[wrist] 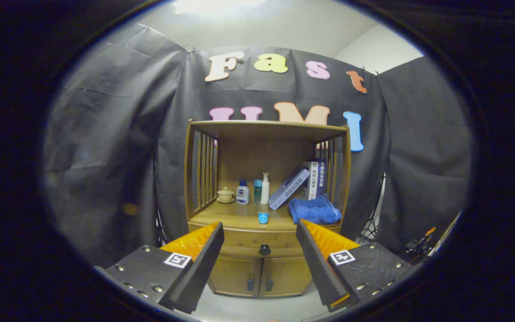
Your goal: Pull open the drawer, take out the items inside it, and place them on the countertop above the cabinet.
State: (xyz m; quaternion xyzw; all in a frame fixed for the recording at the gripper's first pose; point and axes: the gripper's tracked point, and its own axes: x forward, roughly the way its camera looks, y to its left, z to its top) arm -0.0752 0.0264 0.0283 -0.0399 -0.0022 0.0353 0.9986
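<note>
Gripper (260, 232) spread wide and empty, wooden cabinet (266, 210) well ahead, closed drawer (257, 243) with dark knob (264, 250) between the fingers, blue towel (314, 210) right on countertop (235, 217).

The gripper (259, 232) has its fingers spread wide with nothing between them, framing a wooden cabinet (266, 201) ahead. Its drawer (257, 245) sits closed, its dark knob (264, 250) between the fingers. On the tabletop (235, 217) above stand a small cup (225, 195), three bottles (253, 191), leaning books (300, 183), a folded blue towel (314, 210) and a small blue item (263, 218) near the front edge.
</note>
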